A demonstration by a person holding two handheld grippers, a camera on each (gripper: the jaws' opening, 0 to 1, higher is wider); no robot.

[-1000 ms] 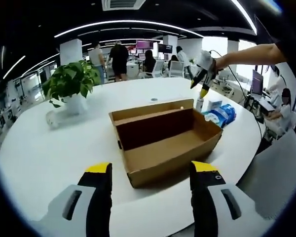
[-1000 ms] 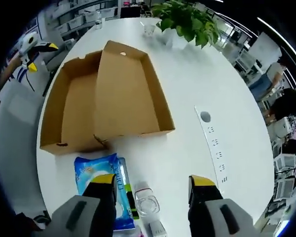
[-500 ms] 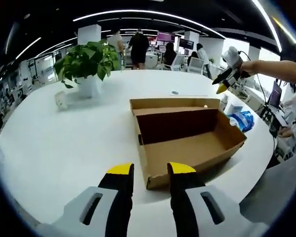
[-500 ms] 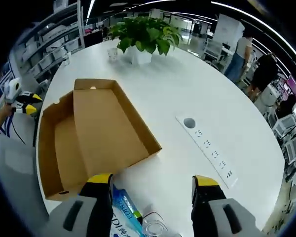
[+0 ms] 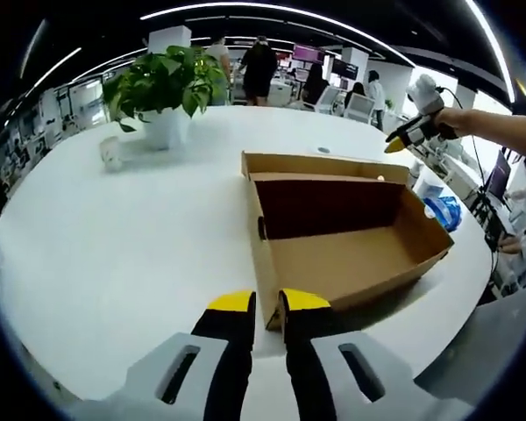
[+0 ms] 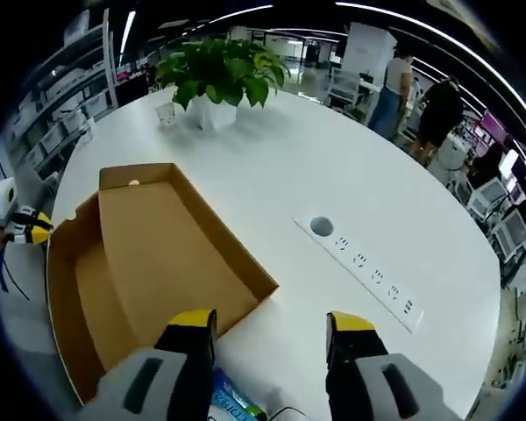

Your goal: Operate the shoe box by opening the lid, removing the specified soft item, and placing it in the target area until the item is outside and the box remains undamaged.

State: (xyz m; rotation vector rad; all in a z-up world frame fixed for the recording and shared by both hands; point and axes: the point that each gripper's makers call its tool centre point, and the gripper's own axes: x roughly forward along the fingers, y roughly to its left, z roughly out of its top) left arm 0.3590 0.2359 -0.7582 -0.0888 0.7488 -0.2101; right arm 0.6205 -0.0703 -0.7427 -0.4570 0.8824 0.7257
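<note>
L tool (image 5: 263, 303) jaws nearly closed, low before open shoe box (image 5: 342, 254).

The left tool (image 5: 263, 303) is showing two black jaws capped with yellow tips, rising from pale grey housings that each carry a dark slot. The right tool (image 6: 270, 322) is wearing the same livery: yellow-tipped black jaws on grey bodies with dark slots. In the left gripper view the right tool (image 5: 401, 140) is appearing as a white body with a yellow-and-black tip, a thin dark cable trailing from it.
</note>
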